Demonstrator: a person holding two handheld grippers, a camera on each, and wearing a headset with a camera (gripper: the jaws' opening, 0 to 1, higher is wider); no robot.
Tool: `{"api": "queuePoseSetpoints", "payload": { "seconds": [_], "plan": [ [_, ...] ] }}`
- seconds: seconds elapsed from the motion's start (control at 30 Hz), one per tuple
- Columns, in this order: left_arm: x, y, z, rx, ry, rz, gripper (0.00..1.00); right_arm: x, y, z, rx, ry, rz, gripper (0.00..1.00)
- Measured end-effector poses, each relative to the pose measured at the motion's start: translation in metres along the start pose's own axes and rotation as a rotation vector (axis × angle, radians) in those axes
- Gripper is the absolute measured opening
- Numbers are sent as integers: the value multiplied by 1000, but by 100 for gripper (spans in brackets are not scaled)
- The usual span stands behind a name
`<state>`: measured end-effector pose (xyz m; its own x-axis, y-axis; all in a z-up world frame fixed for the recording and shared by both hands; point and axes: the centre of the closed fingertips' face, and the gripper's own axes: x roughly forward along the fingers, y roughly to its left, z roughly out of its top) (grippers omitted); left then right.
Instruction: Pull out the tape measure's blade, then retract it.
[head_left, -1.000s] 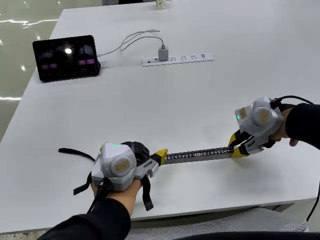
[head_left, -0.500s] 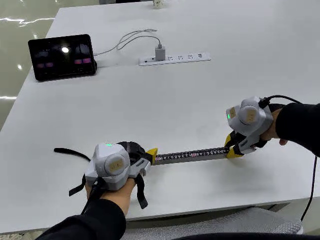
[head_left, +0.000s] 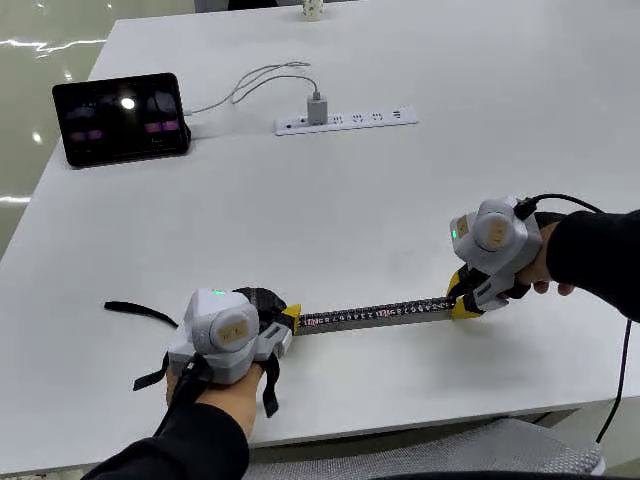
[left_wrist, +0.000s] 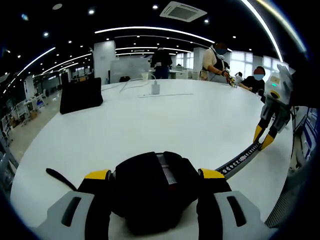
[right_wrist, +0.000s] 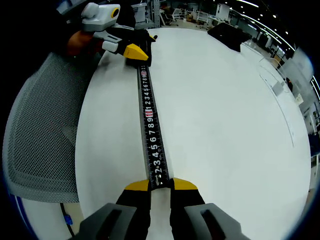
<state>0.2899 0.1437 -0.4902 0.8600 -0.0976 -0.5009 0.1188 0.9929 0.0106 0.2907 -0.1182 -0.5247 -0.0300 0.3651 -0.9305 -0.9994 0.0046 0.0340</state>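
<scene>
The left gripper (left_wrist: 155, 175) is clamped round the black tape measure case (left_wrist: 155, 195) by the table's (head_left: 400, 200) near edge. From the case the blade (right_wrist: 150, 125) lies flat, with white numerals 2–9 and then a red figure. Its tip is pinched in the right gripper (right_wrist: 161, 186). Far beyond the case are a power strip (head_left: 345, 119) and a tablet (head_left: 120, 117).

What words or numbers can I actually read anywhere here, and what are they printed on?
"2 3 4 5 6 7 8 9": on the blade, counting away from the right gripper holding its tip.
Red block after the 9: figures blurred.
"1 2 3 4 5 6 7 8 9": on the blade, beyond the red block.
Case in the left gripper, tablet, power strip: no readable text.
</scene>
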Motion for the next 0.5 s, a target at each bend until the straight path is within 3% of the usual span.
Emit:
{"api": "queuePoseSetpoints", "payload": {
  "seconds": [0.17, 0.5],
  "plan": [
    [0, 0, -1, 5, -1, -2, 65, 1, -1, -1, 0, -5, -1, 10],
    [1, 0, -1, 7, -10, -5, 64, 1, -2, 0, -14, 33, -4, 10]
  ]
}}
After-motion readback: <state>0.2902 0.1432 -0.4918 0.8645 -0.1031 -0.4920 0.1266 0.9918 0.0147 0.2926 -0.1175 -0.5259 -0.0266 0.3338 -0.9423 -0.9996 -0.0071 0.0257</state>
